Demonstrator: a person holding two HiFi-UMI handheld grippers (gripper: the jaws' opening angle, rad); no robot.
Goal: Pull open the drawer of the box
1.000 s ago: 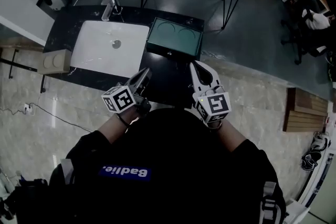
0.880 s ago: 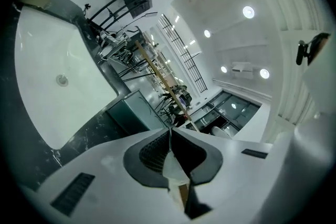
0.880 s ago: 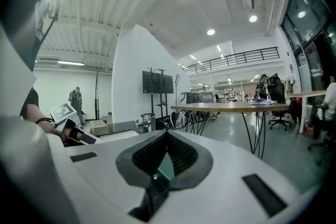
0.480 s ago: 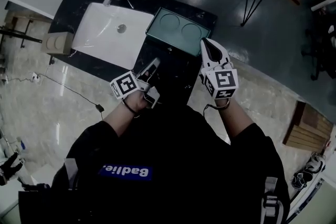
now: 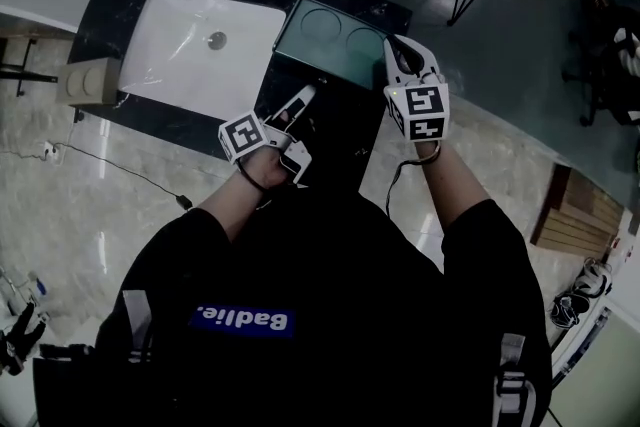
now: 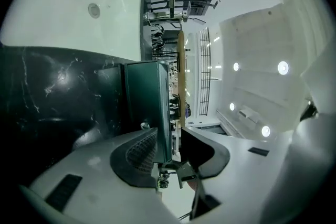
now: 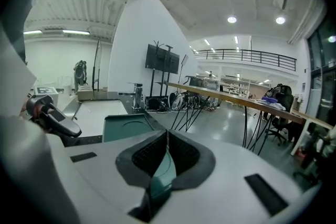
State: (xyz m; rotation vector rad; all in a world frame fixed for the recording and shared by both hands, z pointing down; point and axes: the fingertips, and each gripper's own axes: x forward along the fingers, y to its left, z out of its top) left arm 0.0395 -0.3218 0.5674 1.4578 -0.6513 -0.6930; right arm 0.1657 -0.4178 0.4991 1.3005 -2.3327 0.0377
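In the approach step, our left gripper (image 5: 303,99), jaws just spread and empty, faces the dark green rectangular box (image 5: 335,53) at the black marble counter's (image 5: 338,127) right end; we should next pinch its small knob (image 6: 144,125) and pull, with the right gripper (image 5: 402,50) pressed together.

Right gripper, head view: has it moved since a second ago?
Yes. The right gripper has gone forward, from short of the dark green rectangular box's front to alongside its right end.
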